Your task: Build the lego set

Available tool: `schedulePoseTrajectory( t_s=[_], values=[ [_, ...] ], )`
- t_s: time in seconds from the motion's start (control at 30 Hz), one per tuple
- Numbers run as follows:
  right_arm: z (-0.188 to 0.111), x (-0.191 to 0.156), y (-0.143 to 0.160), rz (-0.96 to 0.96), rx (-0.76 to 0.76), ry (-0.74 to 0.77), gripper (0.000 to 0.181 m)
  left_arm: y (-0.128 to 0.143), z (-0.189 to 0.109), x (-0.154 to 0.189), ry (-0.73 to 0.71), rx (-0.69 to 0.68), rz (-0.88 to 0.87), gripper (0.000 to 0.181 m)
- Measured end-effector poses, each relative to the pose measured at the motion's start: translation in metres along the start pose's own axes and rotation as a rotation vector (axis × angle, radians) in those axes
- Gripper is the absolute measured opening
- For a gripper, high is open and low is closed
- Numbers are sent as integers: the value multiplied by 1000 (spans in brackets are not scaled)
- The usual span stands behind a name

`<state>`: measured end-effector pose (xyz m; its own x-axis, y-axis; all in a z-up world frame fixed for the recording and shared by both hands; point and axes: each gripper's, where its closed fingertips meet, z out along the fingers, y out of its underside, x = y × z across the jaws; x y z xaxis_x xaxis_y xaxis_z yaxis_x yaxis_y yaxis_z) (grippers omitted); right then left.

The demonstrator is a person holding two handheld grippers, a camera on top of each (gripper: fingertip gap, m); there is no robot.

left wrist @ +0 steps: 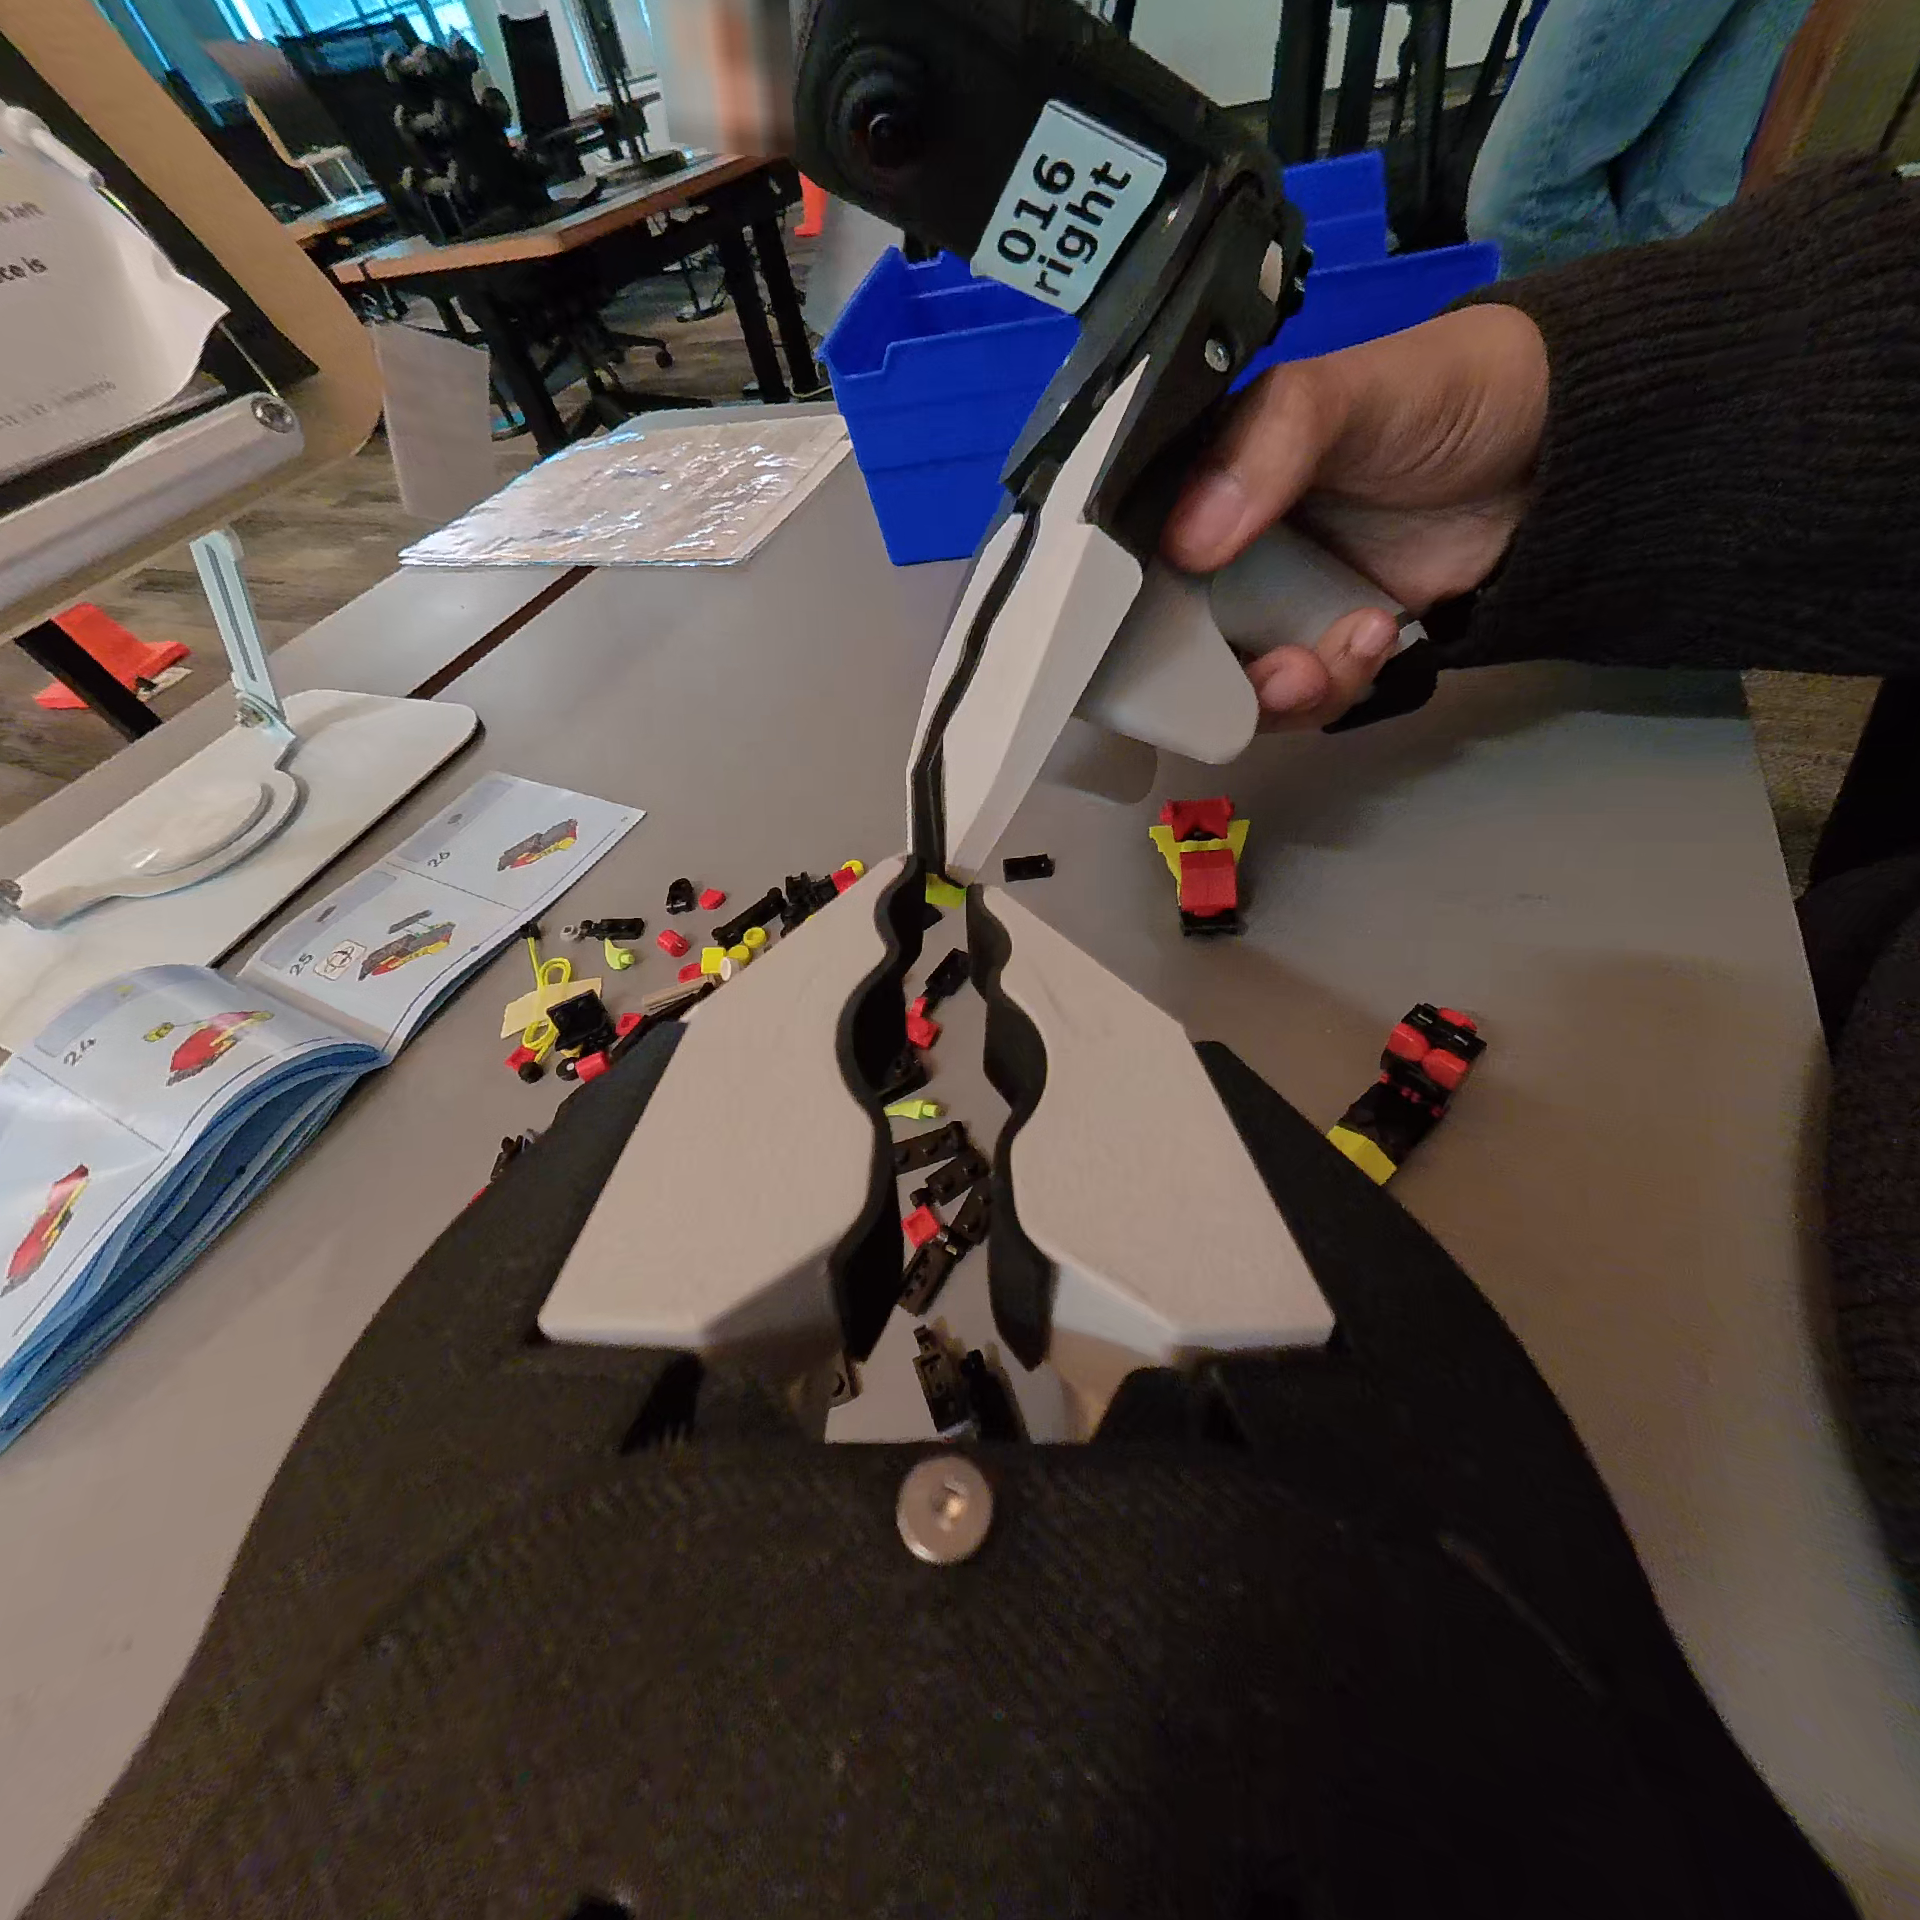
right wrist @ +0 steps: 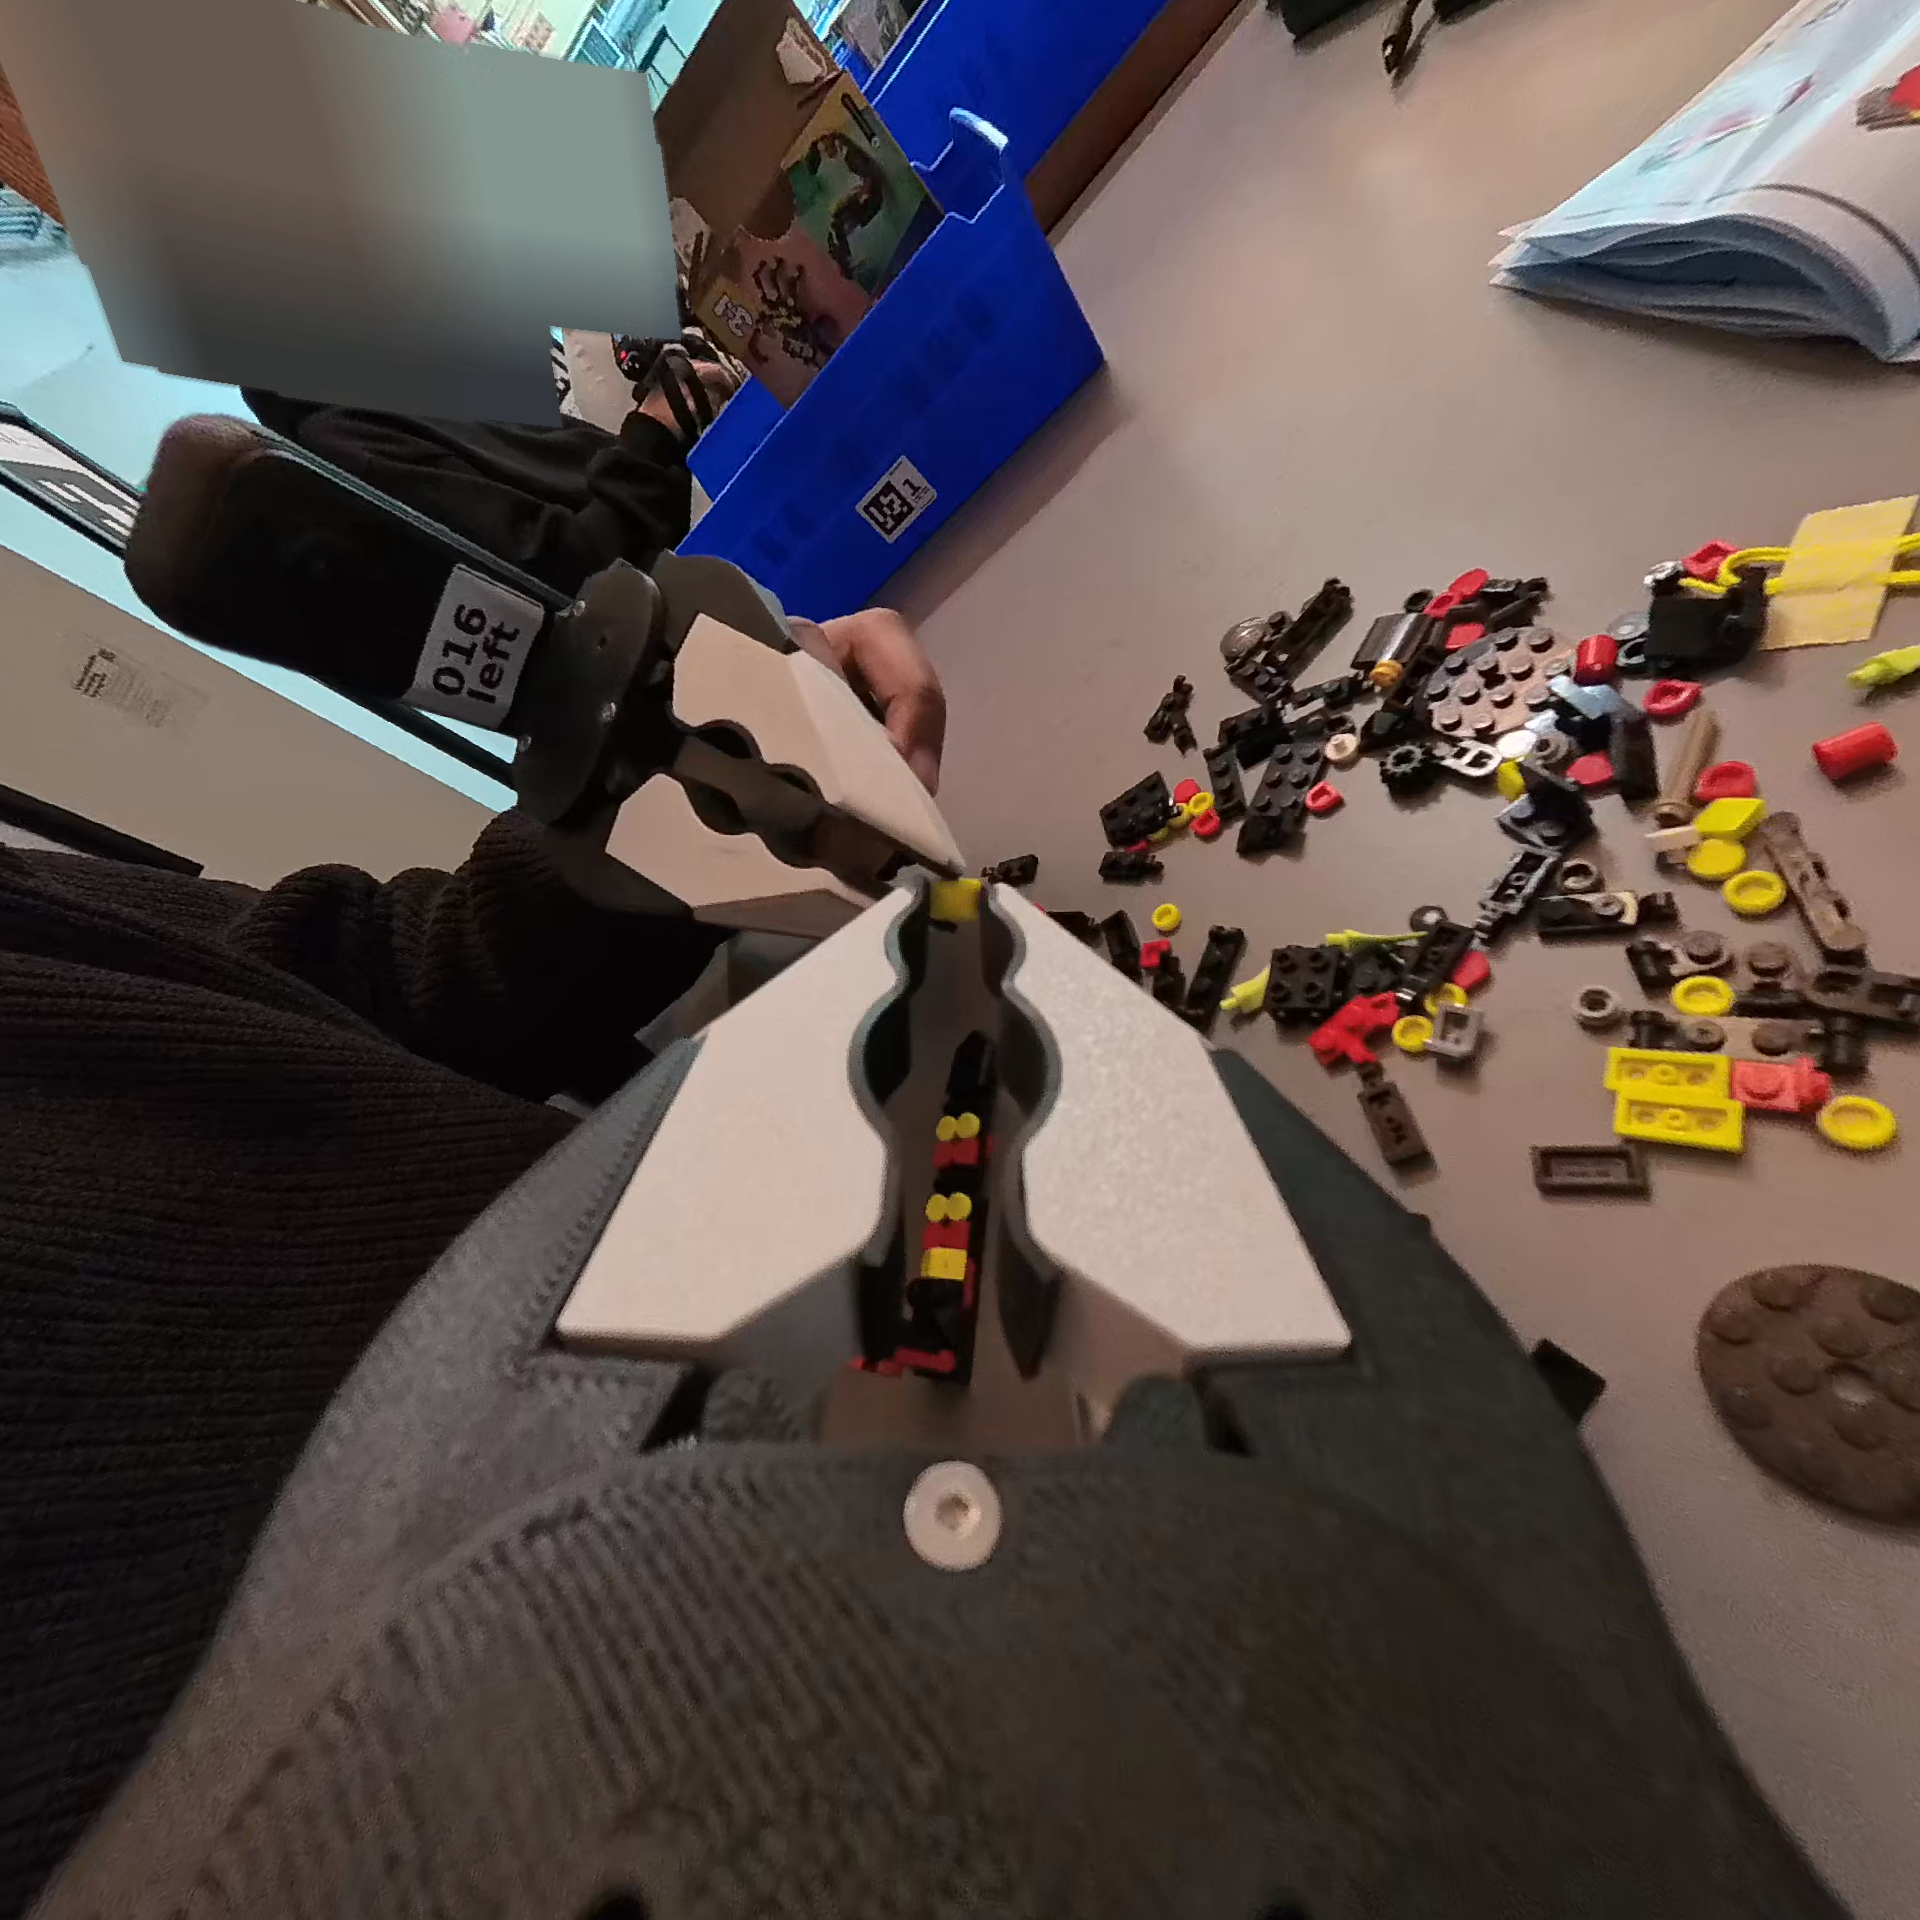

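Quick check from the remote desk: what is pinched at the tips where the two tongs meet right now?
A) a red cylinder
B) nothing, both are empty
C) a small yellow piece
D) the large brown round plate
C: a small yellow piece sits between the tips of the right tongs, and the left tongs close on it too.

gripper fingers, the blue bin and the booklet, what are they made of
Fingers: matte grey hard plastic by the look, faintly grainy, with black wavy liners that may be rubber.
Blue bin: glossy moulded plastic, with soft highlights on its walls.
Booklet: thin printed paper, its pages curling and stacked at the edge.
Both grippers, left and right, pinch one small yellow piece, likely glossy plastic.
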<state>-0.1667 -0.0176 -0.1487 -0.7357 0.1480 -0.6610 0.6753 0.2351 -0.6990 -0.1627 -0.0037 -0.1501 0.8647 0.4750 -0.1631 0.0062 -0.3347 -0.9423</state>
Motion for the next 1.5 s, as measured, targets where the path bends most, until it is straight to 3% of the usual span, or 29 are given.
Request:
schedulePoseTrajectory(
  t_s=[0.33,0.43,0.53,0.7,0.83,0.93,1.13,1.5],
  values=[
    [-5,-5,-11,-17,41,-50,7,-8,-3,-5,-45,52,-2,5],
    [-12,-12,-23,-130,105,-49,7,-12,-5,-6,-23,82,-72,5],
    [-20,-19,-33,-356,145,26,7,-27,-11,-7,61,178,-269,4],
    [-24,-39,-34,-737,155,147,7,-35,-22,-23,261,287,-756,2],
    [-18,-50,-28,-879,136,171,7,-41,-28,-17,514,342,-1067,16],
    [-15,-56,-24,-902,127,148,7,-50,-32,-8,683,377,-1193,26],
    [-17,-67,-24,-881,159,82,7,-57,-34,11,821,348,-1207,31],
    [-15,-70,-22,-899,154,70,6,-61,-38,19,888,343,-1200,21]
  ],
)
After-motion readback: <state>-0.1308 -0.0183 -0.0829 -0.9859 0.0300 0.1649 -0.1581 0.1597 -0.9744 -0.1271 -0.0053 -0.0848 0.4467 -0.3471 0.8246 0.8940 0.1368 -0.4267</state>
